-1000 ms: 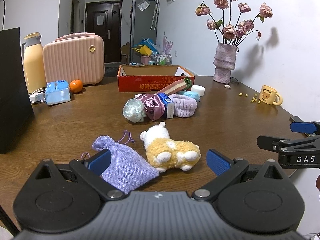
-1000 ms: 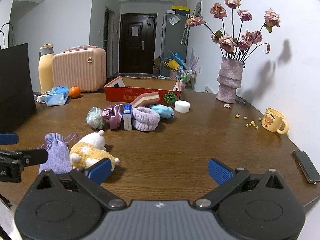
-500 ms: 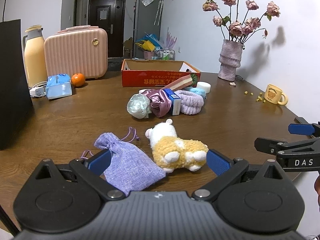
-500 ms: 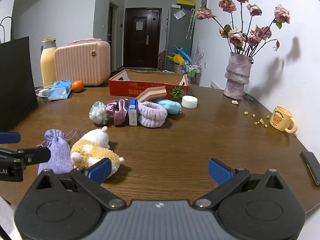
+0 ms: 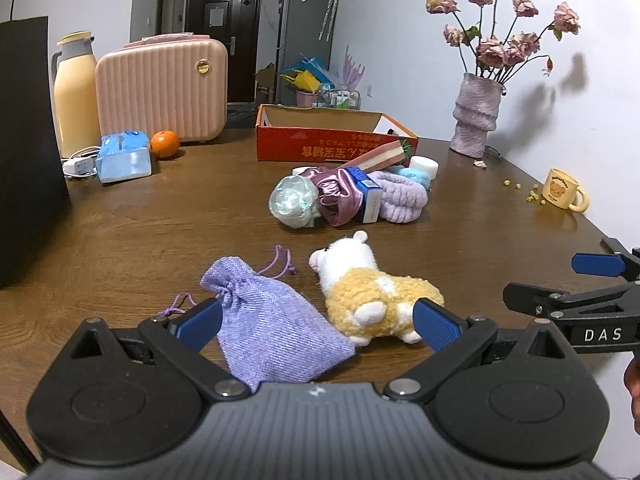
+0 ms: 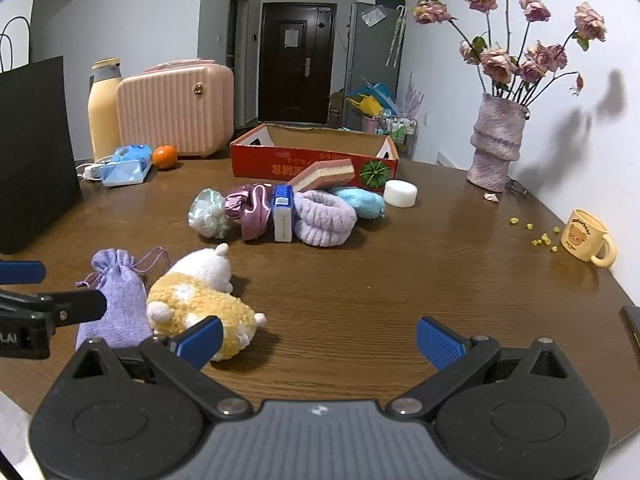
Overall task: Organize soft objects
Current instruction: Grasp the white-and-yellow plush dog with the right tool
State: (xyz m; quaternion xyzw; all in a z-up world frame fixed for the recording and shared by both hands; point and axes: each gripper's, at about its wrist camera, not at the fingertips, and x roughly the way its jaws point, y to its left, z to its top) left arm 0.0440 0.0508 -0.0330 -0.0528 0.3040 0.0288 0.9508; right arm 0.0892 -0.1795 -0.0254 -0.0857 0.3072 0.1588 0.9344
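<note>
Left gripper (image 5: pixel 318 322): fingers spread wide, holding nothing, low over the near edge of the brown wooden desk (image 5: pixel 160 232). Framed between its blue pads: a lilac woven drawstring pouch (image 5: pixel 268 320) lying flat, and just beside it on the right a yellow-and-white plush animal toy (image 5: pixel 372 292) lying on its side, head towards the far side of the desk.

Right gripper (image 6: pixel 320 340): fingers likewise wide apart and empty, over bare desk to the right of the plush toy; its left pad overlaps the toy's rear in the right wrist view.

Mid-desk heap, items touching: pale green crinkled scrunchie (image 5: pixel 292 200), mauve satin scrunchie (image 5: pixel 336 196), small blue-and-white box (image 5: pixel 368 196), lavender terry headband (image 5: pixel 400 200), light blue soft piece (image 6: pixel 360 200), pink-and-cream layered sponge (image 6: pixel 324 174) leaning on top, white round puck (image 6: pixel 400 193) at the right end.

Behind the heap: open red cardboard box (image 5: pixel 332 140).

Far left: pink ribbed hard case (image 5: pixel 160 88), cream thermos jug (image 5: pixel 74 92), orange fruit (image 5: pixel 165 144), blue tissue pack (image 5: pixel 122 156).

Right side: grey-lilac vase of dried roses (image 5: pixel 476 116), yellow bear mug (image 5: pixel 564 190).
</note>
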